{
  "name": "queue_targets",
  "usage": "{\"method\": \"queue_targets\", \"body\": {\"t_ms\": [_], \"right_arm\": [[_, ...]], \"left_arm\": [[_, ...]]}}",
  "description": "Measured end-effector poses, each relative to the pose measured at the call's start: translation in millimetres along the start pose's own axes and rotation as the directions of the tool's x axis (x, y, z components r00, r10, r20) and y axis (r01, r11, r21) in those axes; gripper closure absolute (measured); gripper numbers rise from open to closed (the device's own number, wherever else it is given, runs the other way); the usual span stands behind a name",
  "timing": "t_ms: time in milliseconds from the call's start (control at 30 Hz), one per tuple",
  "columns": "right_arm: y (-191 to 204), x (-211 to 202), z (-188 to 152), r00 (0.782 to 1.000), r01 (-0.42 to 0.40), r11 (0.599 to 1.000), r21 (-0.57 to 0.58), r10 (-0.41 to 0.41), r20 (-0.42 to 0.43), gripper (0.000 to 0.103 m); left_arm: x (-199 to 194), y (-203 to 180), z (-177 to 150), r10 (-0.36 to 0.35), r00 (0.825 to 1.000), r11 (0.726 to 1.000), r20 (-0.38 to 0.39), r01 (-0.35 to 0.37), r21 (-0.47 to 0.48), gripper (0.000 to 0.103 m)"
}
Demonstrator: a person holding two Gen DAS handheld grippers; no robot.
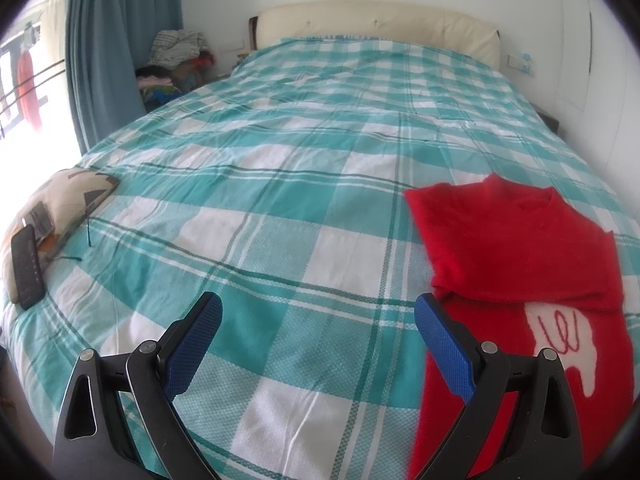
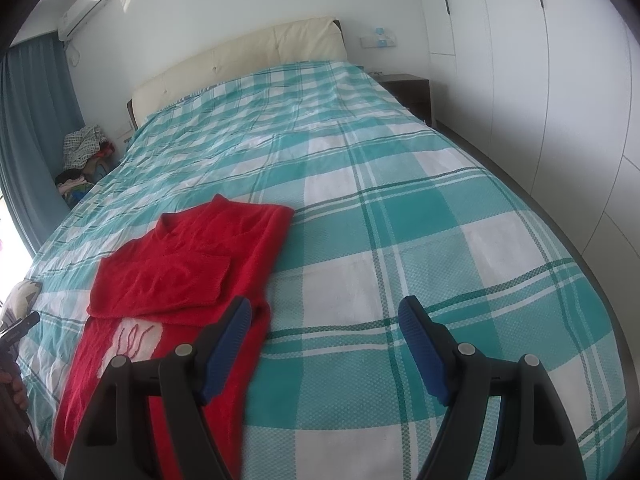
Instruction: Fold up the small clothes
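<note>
A small red sweater (image 1: 516, 252) with a white animal patch (image 1: 560, 340) lies flat on the teal-and-white checked bedspread (image 1: 280, 184). Its sleeves are folded in across the chest. My left gripper (image 1: 318, 322) stands open above the bedspread, with the sweater just beyond its right finger. In the right wrist view the same sweater (image 2: 192, 264) lies at the lower left. My right gripper (image 2: 325, 320) is open too; its left finger hovers over the sweater's right edge. Neither gripper holds anything.
A patterned cushion (image 1: 60, 204) with a dark remote or phone (image 1: 27, 266) on it rests at the bed's left edge. A cream headboard (image 1: 376, 28), a pile of clothes (image 1: 176, 60) by the blue curtain (image 1: 100, 40), a dark nightstand (image 2: 412, 88) and white wardrobe doors (image 2: 540, 80) surround the bed.
</note>
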State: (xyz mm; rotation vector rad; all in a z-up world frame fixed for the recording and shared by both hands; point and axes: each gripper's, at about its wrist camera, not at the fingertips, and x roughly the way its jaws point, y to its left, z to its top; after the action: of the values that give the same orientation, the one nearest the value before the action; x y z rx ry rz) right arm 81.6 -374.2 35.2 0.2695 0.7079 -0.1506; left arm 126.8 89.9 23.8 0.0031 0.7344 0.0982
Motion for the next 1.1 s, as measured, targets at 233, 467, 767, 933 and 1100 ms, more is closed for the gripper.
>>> {"method": "queue_targets", "body": {"t_ms": [233,467,767,933,1100], "right_arm": [[1.0,0.4,-0.3,1.0,-0.001,1.0,-0.003,0.001,-0.005,0.027],[1.2,1.1,-0.8,1.0,0.0,1.0,-0.004,0.0,-0.006,0.027],[1.8,1.4,-1.2,1.0,-0.002,1.0,-0.008,0.002,-0.006,0.027],[2.4,1.4,-1.1,1.0,-0.002,1.0,-0.007,0.002,-0.005,0.027],[2.3,1.4,-1.1,1.0,-0.002,1.0,-0.009,0.002,-0.005,0.027]], "left_arm": [[0.1,0.2,0.1,0.0,1.0,1.0,0.001,0.0,-0.001,0.005],[0.4,0.7,0.2,0.0,1.0,1.0,-0.001,0.0,0.0,0.005],[1.7,-1.8,-1.0,0.002,1.0,1.0,-0.005,-0.002,-0.002,0.005],[1.7,-1.1,-0.8,0.001,1.0,1.0,-0.006,-0.001,-0.002,0.005],[1.8,-1.0,-0.9,0.001,1.0,1.0,-0.006,-0.001,-0.002,0.005]]}}
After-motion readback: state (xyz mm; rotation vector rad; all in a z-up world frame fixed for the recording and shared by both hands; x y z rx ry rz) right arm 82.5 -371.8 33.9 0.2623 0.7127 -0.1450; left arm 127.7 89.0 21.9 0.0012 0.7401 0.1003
